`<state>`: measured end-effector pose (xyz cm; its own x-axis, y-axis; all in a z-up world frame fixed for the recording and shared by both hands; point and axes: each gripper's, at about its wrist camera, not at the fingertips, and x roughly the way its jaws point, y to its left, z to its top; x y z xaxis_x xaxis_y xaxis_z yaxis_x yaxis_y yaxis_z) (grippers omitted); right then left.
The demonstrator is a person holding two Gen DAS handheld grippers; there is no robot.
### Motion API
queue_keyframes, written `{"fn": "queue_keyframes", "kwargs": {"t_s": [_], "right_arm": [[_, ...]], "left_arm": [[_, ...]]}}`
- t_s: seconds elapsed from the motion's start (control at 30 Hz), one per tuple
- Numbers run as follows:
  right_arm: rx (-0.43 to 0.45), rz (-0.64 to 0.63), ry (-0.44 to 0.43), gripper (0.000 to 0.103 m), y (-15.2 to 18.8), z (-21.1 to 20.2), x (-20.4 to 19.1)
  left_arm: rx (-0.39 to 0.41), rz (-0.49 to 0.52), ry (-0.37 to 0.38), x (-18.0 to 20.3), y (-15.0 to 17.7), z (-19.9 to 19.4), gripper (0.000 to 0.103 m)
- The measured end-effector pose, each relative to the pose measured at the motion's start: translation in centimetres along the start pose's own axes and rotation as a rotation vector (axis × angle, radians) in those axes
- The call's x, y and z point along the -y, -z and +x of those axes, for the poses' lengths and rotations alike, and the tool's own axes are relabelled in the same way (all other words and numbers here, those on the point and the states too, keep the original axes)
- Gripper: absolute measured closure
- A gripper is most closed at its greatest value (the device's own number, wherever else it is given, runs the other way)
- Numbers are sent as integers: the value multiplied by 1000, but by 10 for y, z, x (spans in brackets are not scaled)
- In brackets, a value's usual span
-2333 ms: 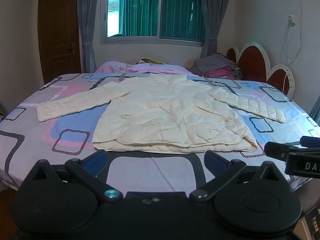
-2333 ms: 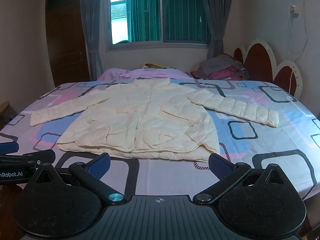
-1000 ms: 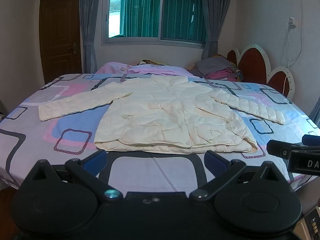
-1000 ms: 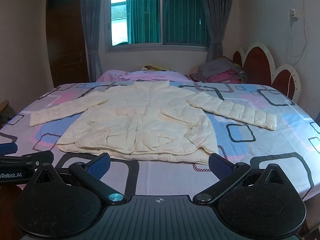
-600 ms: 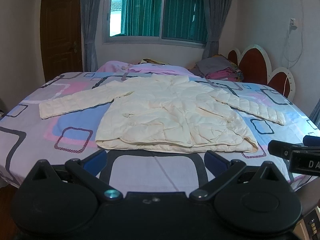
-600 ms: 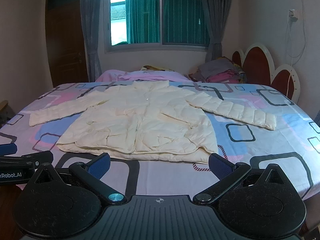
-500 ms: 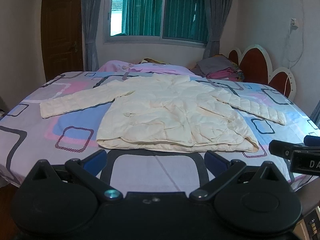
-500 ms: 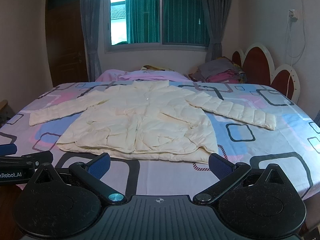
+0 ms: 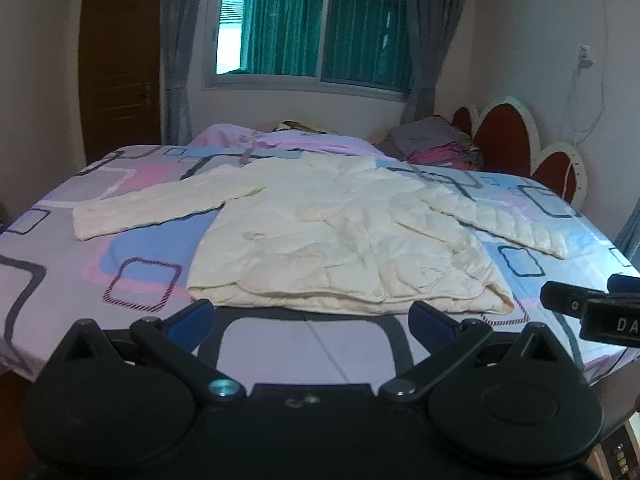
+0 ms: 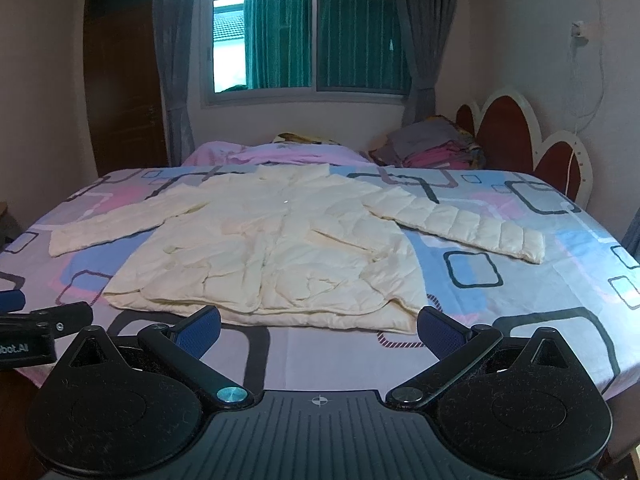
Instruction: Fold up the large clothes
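Observation:
A cream quilted jacket (image 9: pixel 340 240) lies flat on the bed, front up, both sleeves spread out to the sides; it also shows in the right wrist view (image 10: pixel 276 248). My left gripper (image 9: pixel 312 316) is open and empty, just short of the jacket's hem near the bed's front edge. My right gripper (image 10: pixel 318 326) is open and empty, also just short of the hem. The right gripper's side shows at the right edge of the left wrist view (image 9: pixel 592 312). The left gripper's side shows at the left edge of the right wrist view (image 10: pixel 36 332).
The bed (image 10: pixel 560 280) has a pink, blue and grey patterned sheet. A pile of folded clothes (image 10: pixel 432 148) and pink bedding (image 10: pixel 256 152) sit at its far side. A red and white headboard (image 10: pixel 528 140) stands at right. A window and a door are behind.
Both grippers have edged a little closer to the bed and risen slightly. The jacket has not moved and both grippers stay open.

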<state>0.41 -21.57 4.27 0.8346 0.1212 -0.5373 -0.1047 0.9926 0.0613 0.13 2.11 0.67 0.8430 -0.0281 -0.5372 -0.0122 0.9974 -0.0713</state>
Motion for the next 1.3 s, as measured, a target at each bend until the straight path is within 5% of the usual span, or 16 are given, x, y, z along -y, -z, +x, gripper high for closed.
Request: {"fn": "queue_keyframes", "kwargs": {"t_s": [0.33, 0.6, 0.97, 1.3], "right_arm": [[-13, 10, 58, 0, -14, 37, 9], [-35, 23, 106, 0, -30, 90, 15], [-40, 68, 200, 0, -64, 163, 28], [-62, 191, 278, 0, -84, 199, 94]], "left_arm": [[-11, -3, 27, -5, -23, 47, 0], [57, -13, 62, -6, -42, 92, 0], [-8, 57, 113, -17, -81, 166, 0], [-37, 50, 146, -18, -96, 215, 0]]}}
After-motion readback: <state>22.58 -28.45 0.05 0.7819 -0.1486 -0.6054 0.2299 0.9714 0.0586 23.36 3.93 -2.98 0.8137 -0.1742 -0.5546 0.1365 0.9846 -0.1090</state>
